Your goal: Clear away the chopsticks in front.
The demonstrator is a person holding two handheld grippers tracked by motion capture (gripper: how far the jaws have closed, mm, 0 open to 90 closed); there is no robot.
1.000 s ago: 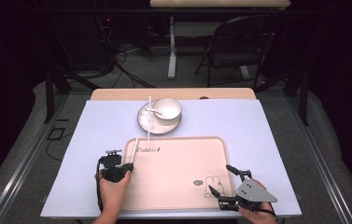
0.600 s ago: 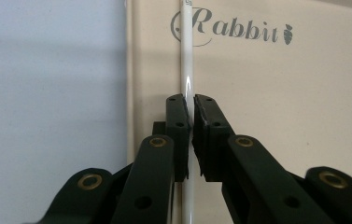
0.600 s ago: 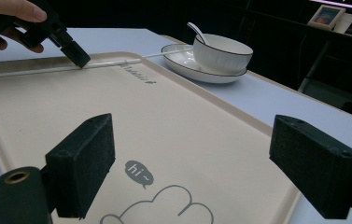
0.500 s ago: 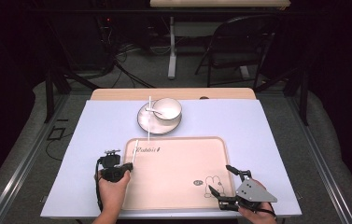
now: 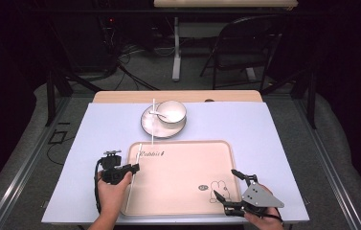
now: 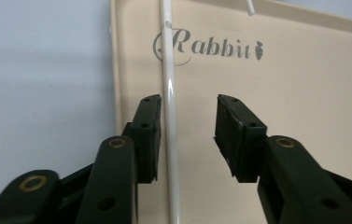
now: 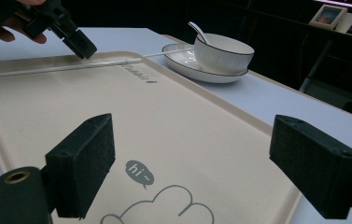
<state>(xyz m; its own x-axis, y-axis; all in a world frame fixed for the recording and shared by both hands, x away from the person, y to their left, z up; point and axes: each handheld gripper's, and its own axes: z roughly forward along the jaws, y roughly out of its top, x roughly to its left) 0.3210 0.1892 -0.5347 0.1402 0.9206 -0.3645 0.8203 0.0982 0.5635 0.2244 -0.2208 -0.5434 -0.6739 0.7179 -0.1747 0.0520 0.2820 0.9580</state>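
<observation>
A dark room surrounds the table, whose top carries a pale lavender-blue sheet; a folding chair and cables on the floor sit behind it. On the near half lies a cream tray. Its far-left corner bears the word "Rabbit" in grey script with a small carrot after it, and near its right front corner a speech bubble reads "hi~" above an outline drawing.

Beyond the tray stands a white plate holding a white bowl with a spoon in it. 1 white chopstick lies along the tray's left edge; a 2nd chopstick rests across the plate, its end reaching the tray's far rim.

The left gripper hovers over the tray's left edge, jaws parted, with the first chopstick between them, just beside the left jaw, not clamped. The right gripper sits at the tray's right front corner, jaws spread wide and grasping nothing.
</observation>
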